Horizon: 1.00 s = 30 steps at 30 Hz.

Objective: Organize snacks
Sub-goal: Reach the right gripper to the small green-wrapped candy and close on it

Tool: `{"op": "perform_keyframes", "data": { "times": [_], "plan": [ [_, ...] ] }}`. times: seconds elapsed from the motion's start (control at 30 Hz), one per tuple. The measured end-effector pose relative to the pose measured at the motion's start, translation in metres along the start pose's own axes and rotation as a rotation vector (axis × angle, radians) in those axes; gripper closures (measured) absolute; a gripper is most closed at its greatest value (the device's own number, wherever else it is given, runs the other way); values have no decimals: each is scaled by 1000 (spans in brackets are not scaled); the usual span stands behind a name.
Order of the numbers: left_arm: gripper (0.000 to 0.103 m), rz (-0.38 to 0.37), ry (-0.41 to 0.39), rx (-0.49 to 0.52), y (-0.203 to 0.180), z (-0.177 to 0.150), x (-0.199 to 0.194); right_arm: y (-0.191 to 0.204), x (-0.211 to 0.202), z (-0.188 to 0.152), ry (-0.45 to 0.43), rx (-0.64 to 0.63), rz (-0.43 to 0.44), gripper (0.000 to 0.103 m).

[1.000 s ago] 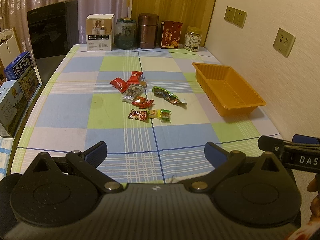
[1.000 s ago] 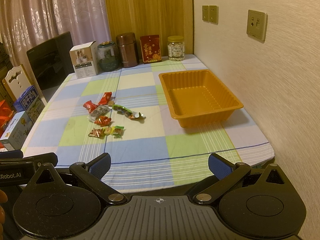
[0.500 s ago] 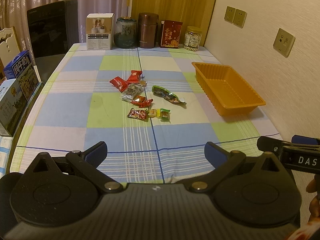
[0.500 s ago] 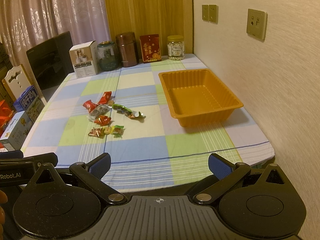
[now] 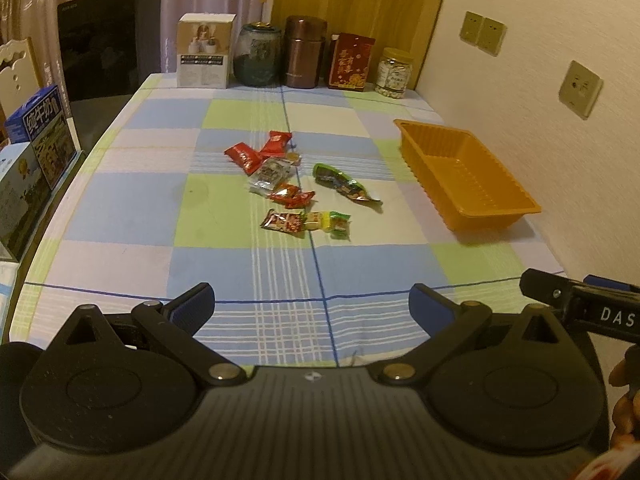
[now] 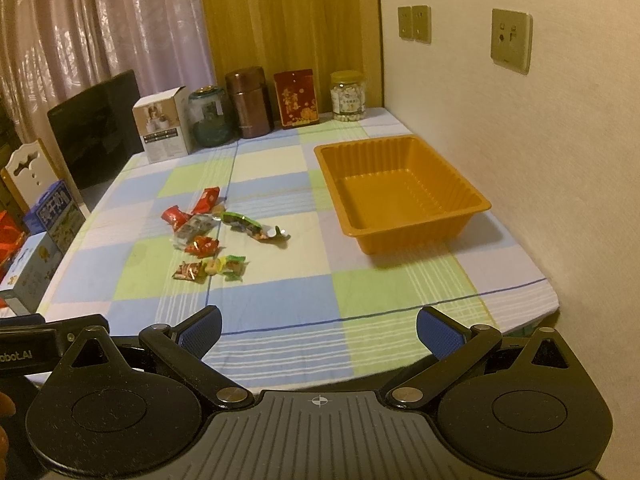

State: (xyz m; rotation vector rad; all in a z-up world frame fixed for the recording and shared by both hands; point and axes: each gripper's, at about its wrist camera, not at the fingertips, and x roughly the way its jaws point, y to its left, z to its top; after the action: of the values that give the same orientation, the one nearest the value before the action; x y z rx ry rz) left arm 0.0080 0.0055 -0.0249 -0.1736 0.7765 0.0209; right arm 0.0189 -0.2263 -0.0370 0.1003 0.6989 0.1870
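Note:
Several wrapped snacks (image 5: 294, 186) lie loose in the middle of the checked tablecloth; they also show in the right wrist view (image 6: 212, 234). Among them are red packets (image 5: 258, 152), a green packet (image 5: 342, 182) and a small green and yellow one (image 5: 330, 222). An empty orange tray (image 5: 464, 172) stands at the right by the wall, also in the right wrist view (image 6: 400, 192). My left gripper (image 5: 312, 306) is open and empty above the near table edge. My right gripper (image 6: 320, 330) is open and empty, also at the near edge.
A white box (image 5: 206, 52), a glass jar (image 5: 256, 54), a brown canister (image 5: 306, 52), a red packet box (image 5: 352, 62) and a jar of sweets (image 5: 394, 68) line the far edge. Cartons (image 5: 36, 132) and a black chair (image 5: 106, 44) stand left. The wall (image 6: 560, 160) runs along the right.
Both grippers have moved slightly forward toward the table. Both stay open and empty. Nothing on the table has moved.

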Motion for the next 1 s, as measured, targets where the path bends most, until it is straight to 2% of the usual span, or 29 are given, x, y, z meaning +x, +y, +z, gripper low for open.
{"op": "perform_keyframes", "data": {
  "times": [0.23, 0.5, 0.6, 0.77, 1.0],
  "plan": [
    [0, 26, 24, -45, 26, 5, 32, 5, 33, 0, 12, -9, 38, 1],
    [3, 54, 36, -19, 45, 15, 73, 15, 77, 8, 15, -19, 71, 1],
    [6, 69, 43, 16, 51, 21, 91, 21, 97, 12, 20, -27, 94, 10],
    [9, 72, 52, 42, 63, 31, 120, 35, 134, 17, 30, -45, 120, 17],
    [15, 56, 68, 65, 73, 40, 156, 57, 186, 18, 66, -74, 145, 39]
  ]
}}
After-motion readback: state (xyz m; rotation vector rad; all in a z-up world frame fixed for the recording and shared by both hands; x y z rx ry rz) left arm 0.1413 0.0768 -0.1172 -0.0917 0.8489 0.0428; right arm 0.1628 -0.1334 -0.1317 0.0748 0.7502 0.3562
